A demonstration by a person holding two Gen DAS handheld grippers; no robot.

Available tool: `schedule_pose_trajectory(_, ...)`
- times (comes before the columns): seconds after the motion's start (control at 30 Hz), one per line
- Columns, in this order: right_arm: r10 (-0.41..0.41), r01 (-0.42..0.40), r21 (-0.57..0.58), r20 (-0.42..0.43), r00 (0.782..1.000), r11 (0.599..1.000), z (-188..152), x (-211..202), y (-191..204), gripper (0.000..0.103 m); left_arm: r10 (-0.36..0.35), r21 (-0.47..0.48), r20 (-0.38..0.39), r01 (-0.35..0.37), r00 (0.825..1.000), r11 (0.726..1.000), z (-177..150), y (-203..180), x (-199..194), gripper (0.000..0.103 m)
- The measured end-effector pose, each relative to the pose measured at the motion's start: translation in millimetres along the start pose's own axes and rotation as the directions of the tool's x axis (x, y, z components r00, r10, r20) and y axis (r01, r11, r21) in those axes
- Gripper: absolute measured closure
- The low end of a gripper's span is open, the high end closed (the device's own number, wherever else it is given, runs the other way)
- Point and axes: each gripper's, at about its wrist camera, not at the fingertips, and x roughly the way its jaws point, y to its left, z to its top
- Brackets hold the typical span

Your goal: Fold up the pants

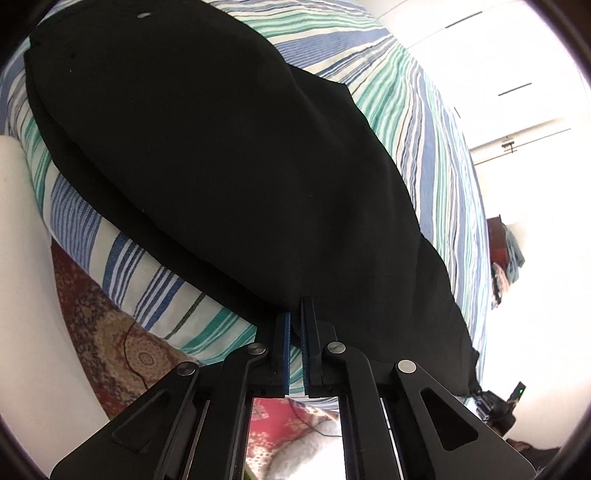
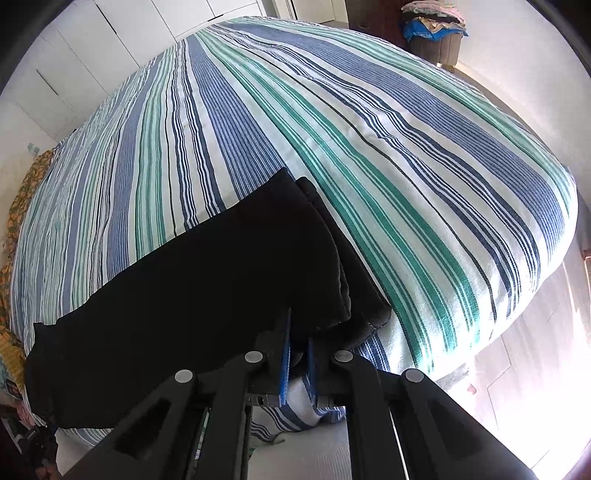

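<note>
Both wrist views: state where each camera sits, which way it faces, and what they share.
Left wrist: on the left gripper, angled down along black pants on a striped bedspread; only its fingers show, shut at the pants' edge.
Right wrist: on the right gripper, angled down across the bed; its fingers pinch the pants' hem.
Shared: pants and bedspread.

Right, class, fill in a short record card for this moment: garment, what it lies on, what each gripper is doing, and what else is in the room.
garment: black pants, lying lengthwise along the near edge
surface: striped bedspread, blue, green and white
left gripper: shut on the near edge of the pants
right gripper: shut on the pants, at the hem end
floor: patterned rug beside the bed
background: pile of clothes on a stool
fold state: legs appear stacked, no cross fold yet
</note>
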Motion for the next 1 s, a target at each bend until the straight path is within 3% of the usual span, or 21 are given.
schedule_pose_trajectory(0.33,-0.003,0.003,-0.001,0.001,1.0,1.0,0.1,-0.6,-0.1,0.095,0.076,0.06,-0.022,-0.075,0.997,0.995,-4.9,-7.3,3.3,0.099)
schedule_pose_trajectory(0.43,-0.017,0.017,-0.008,0.015,1.0,1.0,-0.3,-4.0,1.7,0.081,0.122,0.087,-0.013,-0.121,0.992,0.989,-1.3,-12.2,0.5,0.088)
schedule_pose_trajectory(0.5,-0.018,0.019,-0.014,0.04,0.999,1.0,-0.9,-9.6,1.8,0.053,0.158,0.113,0.014,-0.159,0.987,0.981,-3.6,-15.6,-8.4,0.074)
schedule_pose_trajectory(0.57,-0.015,0.016,-0.018,0.089,0.996,1.0,-2.1,-19.7,2.0,0.044,0.18,0.135,0.049,-0.185,0.983,0.973,-5.9,-16.2,-20.2,0.052)
schedule_pose_trajectory(0.67,-0.073,0.072,0.013,0.158,0.985,0.997,-5.7,-34.3,-1.4,0.02,0.212,0.164,0.1,-0.226,0.972,0.96,-9.5,-18.4,-39.4,0.046)
schedule_pose_trajectory(0.83,-0.077,0.056,0.106,0.205,0.976,0.993,-7.9,-45.2,-19.4,0.02,0.23,0.181,0.197,-0.266,0.953,0.947,-8.8,-23.0,-66.9,0.046)
schedule_pose_trajectory(0.93,-0.06,0.023,0.163,0.225,0.972,0.986,-9.9,-50.3,-32.0,0.02,0.204,0.255,0.262,-0.271,0.943,0.928,-4.6,-42.5,-74.7,0.043)
schedule_pose_trajectory(1.0,-0.043,-0.004,0.195,0.234,0.971,0.981,-9.9,-53.2,-38.4,0.02,0.154,0.322,0.274,-0.241,0.949,0.916,0.6,-58.2,-76.3,0.041)
